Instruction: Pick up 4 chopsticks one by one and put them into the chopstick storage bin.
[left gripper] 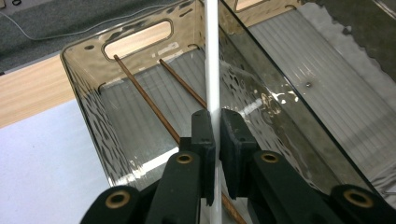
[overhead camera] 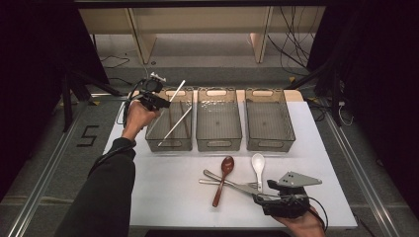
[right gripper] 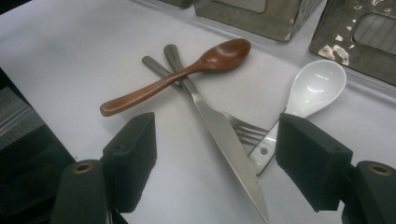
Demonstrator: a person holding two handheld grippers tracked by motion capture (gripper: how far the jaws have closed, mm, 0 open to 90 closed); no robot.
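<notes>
A slim white plastic chopstick (left gripper: 212, 56) stands tilted over the leftmost smoked-transparent plastic bin (left gripper: 84, 93), clamped at its lower part. Two thin brown wooden chopsticks (left gripper: 144, 100) lie inside that bin.

**Three bins behind, cutlery in front**

Three bins stand side by side along the far part of the counter (overhead camera: 163, 197): left bin (overhead camera: 157, 129), middle bin (overhead camera: 219, 121), right bin (overhead camera: 269, 121). Two thin sticks (left gripper: 144, 100) lie in the left bin, and a rod (left gripper: 212, 56) slants over it, clamped in the left gripper (left gripper: 215, 140). Nearer the front lie a spoon (right gripper: 173, 79), a knife (right gripper: 224, 135), a fork (right gripper: 245, 130) and a ladle spoon (right gripper: 313, 88). The spoon crosses over the knife and fork; the ladle spoon lies right of it. The right gripper (right gripper: 215, 158) sits just before them.
</notes>
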